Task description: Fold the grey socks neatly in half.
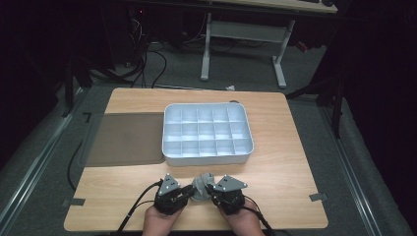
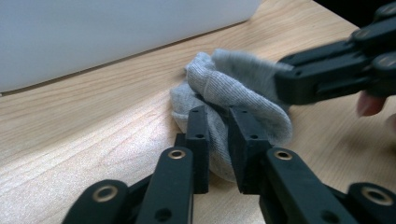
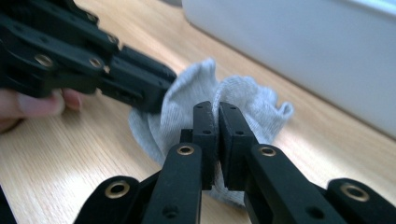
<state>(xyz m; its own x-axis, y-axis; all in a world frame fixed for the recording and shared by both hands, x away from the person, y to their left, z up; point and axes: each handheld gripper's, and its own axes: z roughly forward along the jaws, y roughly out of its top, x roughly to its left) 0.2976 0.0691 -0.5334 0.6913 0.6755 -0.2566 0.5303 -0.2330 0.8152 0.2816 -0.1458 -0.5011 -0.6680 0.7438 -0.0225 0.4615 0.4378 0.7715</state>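
Between the two grippers at the near edge of the table (image 1: 123,196) lies a bunched grey sock (image 1: 202,184), just near of the white tray (image 1: 206,158); left gripper (image 1: 189,192) pinches its left side, right gripper (image 1: 210,191) its right, equally close

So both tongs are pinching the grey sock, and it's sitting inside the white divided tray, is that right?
Not quite. Both the left tongs and right tongs do pinch the grey sock, but it lies on the wooden table in front of the white divided tray, not inside it. The high view shows this.
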